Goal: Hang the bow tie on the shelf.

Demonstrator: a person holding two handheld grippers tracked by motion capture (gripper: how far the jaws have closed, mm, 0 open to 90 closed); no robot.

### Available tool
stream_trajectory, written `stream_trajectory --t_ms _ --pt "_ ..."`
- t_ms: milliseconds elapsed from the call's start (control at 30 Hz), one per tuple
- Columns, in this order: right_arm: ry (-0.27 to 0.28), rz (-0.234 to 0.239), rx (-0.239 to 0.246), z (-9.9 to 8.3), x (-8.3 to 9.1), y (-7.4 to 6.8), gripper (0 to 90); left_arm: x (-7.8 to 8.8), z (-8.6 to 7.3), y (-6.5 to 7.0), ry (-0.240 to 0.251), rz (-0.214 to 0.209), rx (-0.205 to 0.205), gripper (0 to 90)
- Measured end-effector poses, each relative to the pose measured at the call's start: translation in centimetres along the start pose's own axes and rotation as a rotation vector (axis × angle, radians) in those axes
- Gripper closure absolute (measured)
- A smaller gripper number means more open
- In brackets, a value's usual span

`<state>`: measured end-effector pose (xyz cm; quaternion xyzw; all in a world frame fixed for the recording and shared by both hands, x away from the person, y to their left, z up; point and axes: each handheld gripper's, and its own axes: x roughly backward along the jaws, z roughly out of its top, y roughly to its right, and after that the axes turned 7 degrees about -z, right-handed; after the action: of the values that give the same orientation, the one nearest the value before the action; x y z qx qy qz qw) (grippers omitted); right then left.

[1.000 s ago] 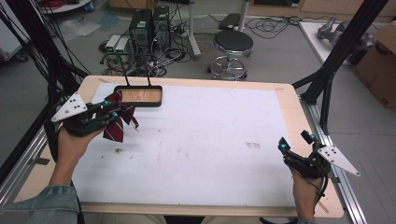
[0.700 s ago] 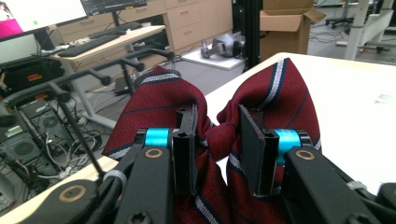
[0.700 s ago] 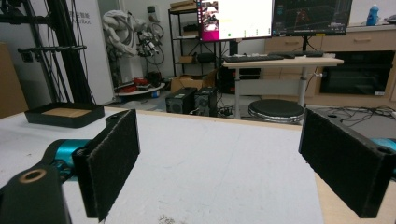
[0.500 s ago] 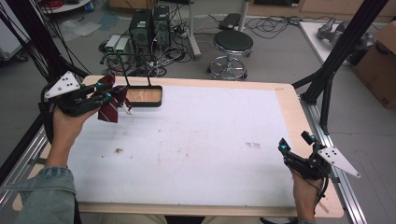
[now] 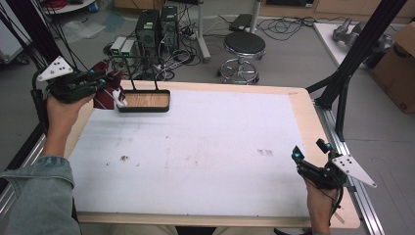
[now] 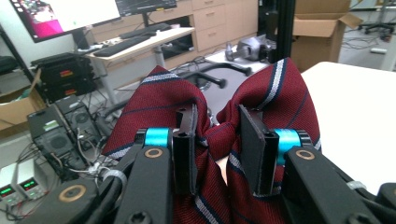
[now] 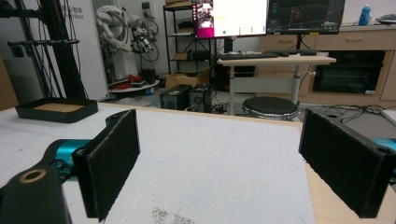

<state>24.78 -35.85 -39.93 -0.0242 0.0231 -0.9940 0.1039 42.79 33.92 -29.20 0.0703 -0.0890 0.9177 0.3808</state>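
Observation:
My left gripper (image 5: pixel 113 81) is raised over the table's far-left corner, shut on a bunched dark red tie with pale stripes (image 5: pixel 102 98). A white tag (image 5: pixel 119 99) hangs from the tie. In the left gripper view the folded tie (image 6: pixel 273 91) bulges up between and around the jaws of that gripper (image 6: pixel 219 149). A black tray with a wooden bottom (image 5: pixel 143 109) sits just right of the tie, and also appears far left in the right gripper view (image 7: pixel 56 111). My right gripper (image 5: pixel 309 152) rests open at the near right edge, its pads (image 7: pixel 116 154) wide apart and empty.
A white mat (image 5: pixel 205 147) covers the wooden table (image 5: pixel 303 98). Thin black rods stand up behind the tray. Beyond the far edge are computer cases (image 5: pixel 156 24) and a round stool (image 5: pixel 243 46). Black frame legs (image 5: pixel 342 88) and a cardboard box (image 5: pixel 399 73) stand at the right.
The left gripper has carried the tie up and away to the far left, from beside the tray out over the table's corner. The right gripper has kept still.

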Motion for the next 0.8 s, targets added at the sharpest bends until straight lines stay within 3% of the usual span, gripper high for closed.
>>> stream_trajectory --t_ms 133,300,633,800 --pt "-0.005 -0.005 0.004 -0.1 0.1 -0.1 11.4 -0.7 -0.2 -1.6 -0.007 0.042 0.030 68.1" --pt "-0.002 -0.010 0.005 -0.1 0.2 -0.1 11.4 -1.4 -0.3 -2.6 -0.031 0.107 0.048 68.0" --pt "-0.001 -0.011 0.004 -0.1 0.2 0.2 11.4 -3.0 0.5 -3.9 -0.051 0.167 0.037 68.0" --pt "-0.003 -0.016 -0.002 -0.1 0.3 0.4 11.4 -3.8 0.3 -4.7 -0.066 0.198 0.070 68.0"
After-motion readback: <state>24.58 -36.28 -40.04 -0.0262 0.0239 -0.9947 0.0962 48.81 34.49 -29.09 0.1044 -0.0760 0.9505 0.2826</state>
